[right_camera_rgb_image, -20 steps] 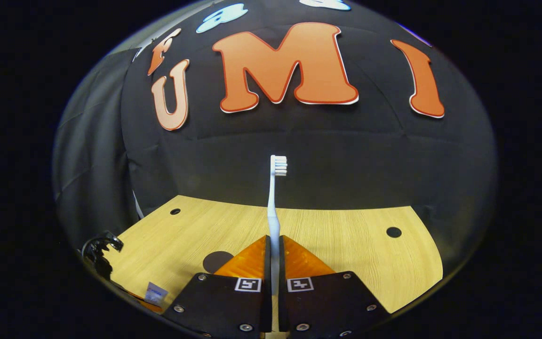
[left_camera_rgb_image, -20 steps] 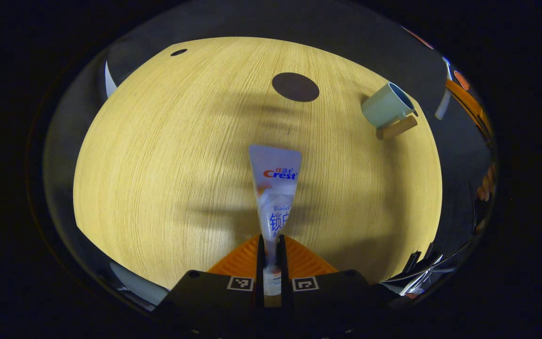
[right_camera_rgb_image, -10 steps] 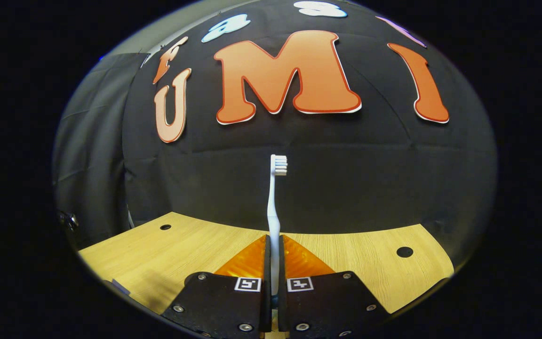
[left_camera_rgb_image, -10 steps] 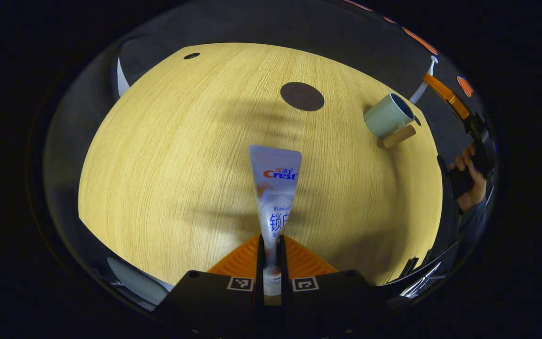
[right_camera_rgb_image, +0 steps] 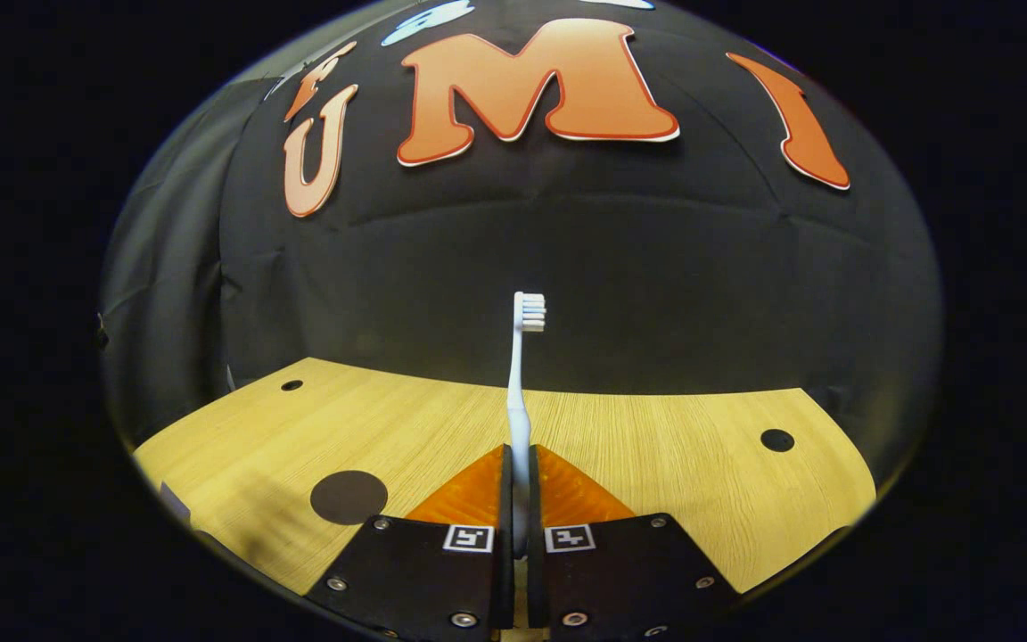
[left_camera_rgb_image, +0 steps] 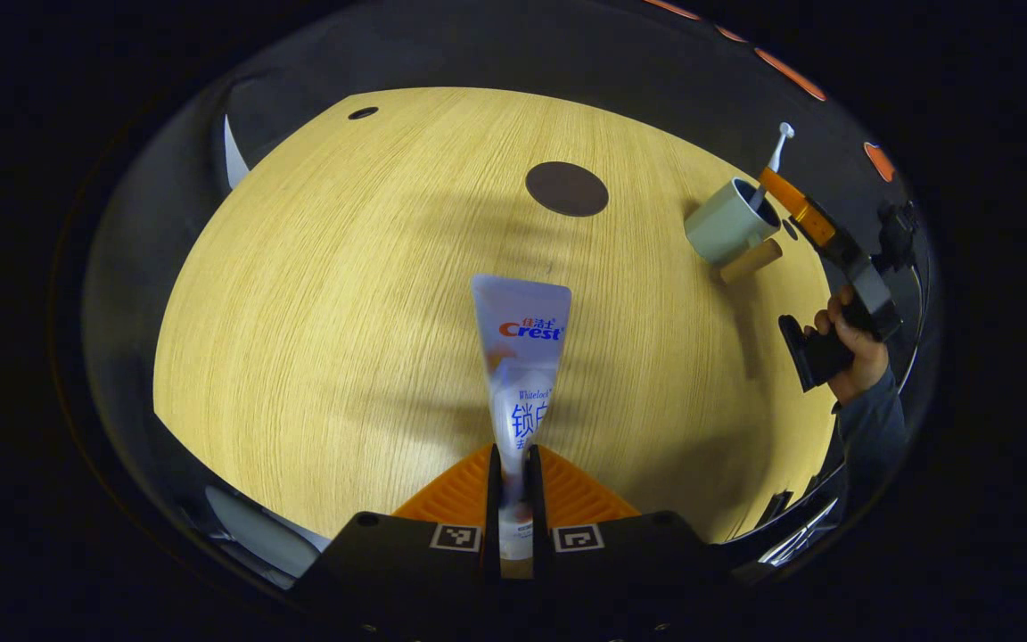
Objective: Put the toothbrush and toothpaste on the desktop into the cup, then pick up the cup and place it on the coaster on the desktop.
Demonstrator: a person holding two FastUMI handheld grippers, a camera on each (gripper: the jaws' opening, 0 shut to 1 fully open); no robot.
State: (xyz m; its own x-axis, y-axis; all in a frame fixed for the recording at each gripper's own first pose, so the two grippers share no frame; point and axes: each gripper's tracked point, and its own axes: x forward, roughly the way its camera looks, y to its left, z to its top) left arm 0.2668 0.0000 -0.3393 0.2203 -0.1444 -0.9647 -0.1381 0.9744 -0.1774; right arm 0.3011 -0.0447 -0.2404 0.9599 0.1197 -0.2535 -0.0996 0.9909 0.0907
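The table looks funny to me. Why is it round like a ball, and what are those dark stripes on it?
Left gripper view: the fisheye lens bulges the flat table into a dome; the stripes are soft shadows around the toothpaste. Right gripper view: the table's far edge curves too, and the toothbrush looks sharp.

Pale green cup (left_camera_rgb_image: 727, 230), white toothbrush (right_camera_rgb_image: 518, 392)

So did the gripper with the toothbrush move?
Yes. In the left gripper view the right gripper has swung in over the cup, which stayed put, with the toothbrush above its rim.
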